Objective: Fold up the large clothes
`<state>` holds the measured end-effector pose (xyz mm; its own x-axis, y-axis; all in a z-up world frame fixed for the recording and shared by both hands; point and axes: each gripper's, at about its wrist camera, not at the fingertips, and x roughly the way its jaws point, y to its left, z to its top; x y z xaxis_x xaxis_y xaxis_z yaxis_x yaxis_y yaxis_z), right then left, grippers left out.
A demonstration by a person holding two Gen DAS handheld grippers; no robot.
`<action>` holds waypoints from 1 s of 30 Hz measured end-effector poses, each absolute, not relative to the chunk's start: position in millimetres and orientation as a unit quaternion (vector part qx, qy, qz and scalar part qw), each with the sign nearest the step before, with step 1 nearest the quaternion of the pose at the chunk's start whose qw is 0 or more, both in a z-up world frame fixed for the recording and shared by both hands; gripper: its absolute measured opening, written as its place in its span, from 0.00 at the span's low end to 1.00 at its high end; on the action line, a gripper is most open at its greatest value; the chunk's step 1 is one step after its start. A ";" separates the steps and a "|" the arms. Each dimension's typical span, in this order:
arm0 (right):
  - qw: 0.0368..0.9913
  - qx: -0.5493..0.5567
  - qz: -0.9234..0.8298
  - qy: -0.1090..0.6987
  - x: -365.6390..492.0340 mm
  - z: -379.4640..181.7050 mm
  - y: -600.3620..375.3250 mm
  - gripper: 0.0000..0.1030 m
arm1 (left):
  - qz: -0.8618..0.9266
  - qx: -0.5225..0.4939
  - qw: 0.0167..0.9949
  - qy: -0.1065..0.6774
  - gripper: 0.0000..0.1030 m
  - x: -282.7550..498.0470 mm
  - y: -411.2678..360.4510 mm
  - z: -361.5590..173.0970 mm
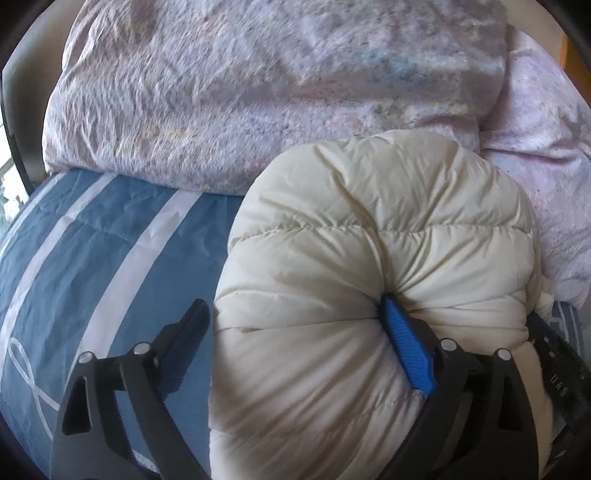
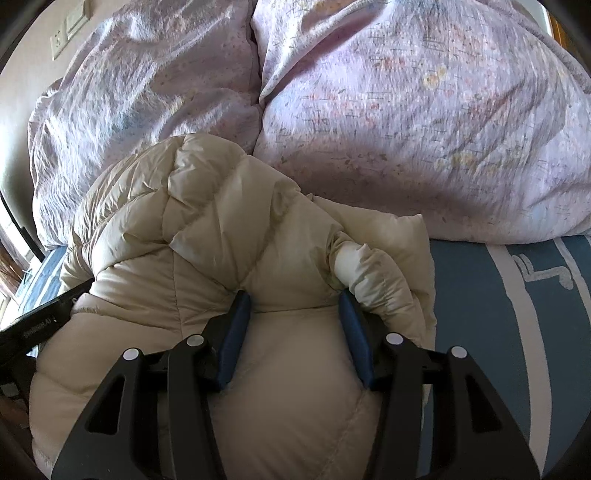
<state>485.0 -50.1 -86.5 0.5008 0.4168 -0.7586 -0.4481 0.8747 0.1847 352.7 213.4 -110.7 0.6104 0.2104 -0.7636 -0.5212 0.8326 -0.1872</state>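
A cream puffy down jacket (image 1: pixel 369 240) lies bunched on a blue bed sheet with white stripes (image 1: pixel 110 240). My left gripper (image 1: pixel 295 314) is wide open around a thick fold of the jacket; its right blue pad (image 1: pixel 406 350) presses into the fabric and its left finger (image 1: pixel 188 332) stands beside the bulge. In the right wrist view the jacket (image 2: pixel 184 221) fills the lower left, with a white sleeve cuff (image 2: pixel 351 266) showing. My right gripper (image 2: pixel 291 306) is shut on a fold of the jacket, with both blue pads sunk into the fabric.
A bulky pink floral duvet (image 1: pixel 240 92) is heaped along the far side of the bed, right behind the jacket; it also fills the upper right wrist view (image 2: pixel 406 110). A wall switch plate (image 2: pixel 70 29) is at the upper left. Bare sheet (image 2: pixel 498 332) lies to the right.
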 end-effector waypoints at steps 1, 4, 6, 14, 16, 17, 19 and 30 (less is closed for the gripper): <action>0.863 -0.024 0.249 0.438 486.3 -84.7 -49.1 0.51 | 0.207 -0.214 0.869 0.396 0.92 350.5 218.1 -110.1; 0.846 -0.063 0.228 0.478 491.4 -70.3 -44.9 0.52 | 0.201 -0.241 0.859 0.404 0.92 335.7 225.3 -99.7; 0.845 -0.075 0.201 0.490 484.2 -47.9 -48.9 0.57 | 0.193 -0.240 0.862 0.402 0.92 318.8 221.4 -86.2; 0.876 -0.061 0.201 0.434 396.5 24.2 -82.0 0.89 | 0.155 -0.159 0.898 0.381 0.92 227.2 184.0 -41.2; 0.874 -0.044 0.210 0.435 379.3 31.2 -89.9 0.90 | 0.154 -0.146 0.901 0.378 0.92 208.5 173.3 -37.0; 0.873 -0.037 0.214 0.437 374.2 33.5 -92.5 0.90 | 0.154 -0.141 0.902 0.379 0.92 200.9 167.1 -36.3; 0.868 -0.021 0.218 0.446 362.0 34.7 -97.8 0.90 | 0.155 -0.141 0.900 0.382 0.92 184.6 156.9 -34.7; 0.835 0.006 0.247 0.491 299.3 28.9 -116.1 0.90 | 0.138 -0.164 0.898 0.383 0.92 111.5 122.8 -34.8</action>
<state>299.3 -116.1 28.9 0.3949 0.4183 -0.8180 -0.4069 0.8779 0.2525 111.5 122.8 -34.8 0.6677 0.1231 -0.7342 -0.3745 0.9079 -0.1883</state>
